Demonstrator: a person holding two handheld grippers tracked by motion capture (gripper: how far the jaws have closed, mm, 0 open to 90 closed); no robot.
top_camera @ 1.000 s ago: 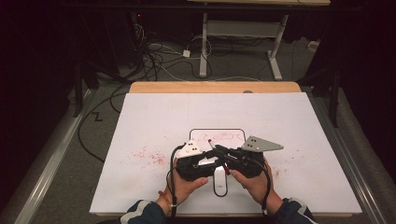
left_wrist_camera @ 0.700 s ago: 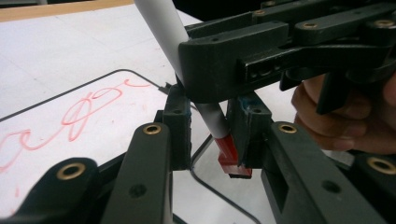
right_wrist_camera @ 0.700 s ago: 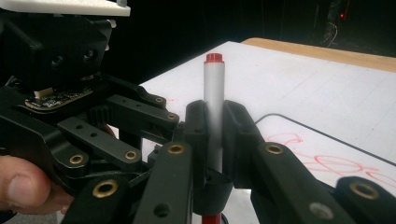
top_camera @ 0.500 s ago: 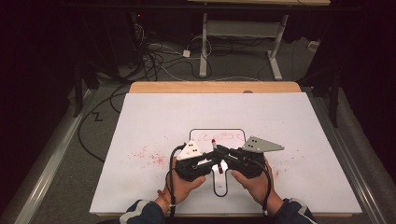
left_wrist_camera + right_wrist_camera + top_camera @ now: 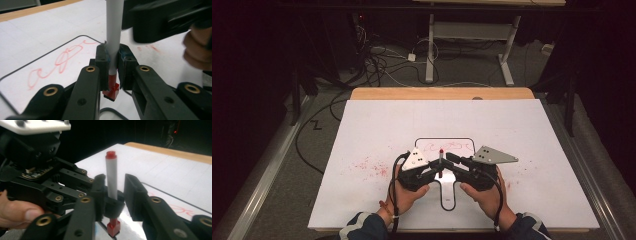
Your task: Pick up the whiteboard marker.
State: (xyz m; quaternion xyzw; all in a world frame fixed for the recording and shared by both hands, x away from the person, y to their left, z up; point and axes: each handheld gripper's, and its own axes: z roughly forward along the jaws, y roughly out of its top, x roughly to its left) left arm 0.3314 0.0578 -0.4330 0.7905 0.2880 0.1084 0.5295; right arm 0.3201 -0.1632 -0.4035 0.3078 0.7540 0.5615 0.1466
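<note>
My left gripper (image 5: pixel 432 172) sits at the near centre of the white board (image 5: pixel 377 125), held in my left hand (image 5: pixel 404 192). Its jaws are closed tight on the marker (image 5: pixel 440 162). In the left gripper view, both pads (image 5: pixel 102 60) press the marker's (image 5: pixel 113 37) white barrel just above its red lower end (image 5: pixel 111 91), which pokes out below the jaws. The marker stands upright, red cap at 12 o'clock.

My right gripper (image 5: pixel 454 167) is held in my right hand (image 5: pixel 484 192), at 3 o'clock from the left gripper and pointing toward it. In the right gripper view, its jaws stand partly open on either side of the marker (image 5: pixel 111 177). The left-hand jaw lies near the barrel; the right-hand jaw stands clearly apart from it. I cannot tell whether the near jaw touches. This gripper has hold of nothing.

The marker stands over the black-outlined panel (image 5: pixel 447 192) on the board. Red handwriting (image 5: pixel 447 146) lies inside the panel's wide part, at 12 o'clock from the marker. Faint red smudges (image 5: pixel 372 165) mark the board at 9 o'clock from the left gripper.

Beyond the board's far edge a strip of the wooden table (image 5: pixel 412 93) shows, with cables (image 5: pixel 377 57) on the floor behind it.
</note>
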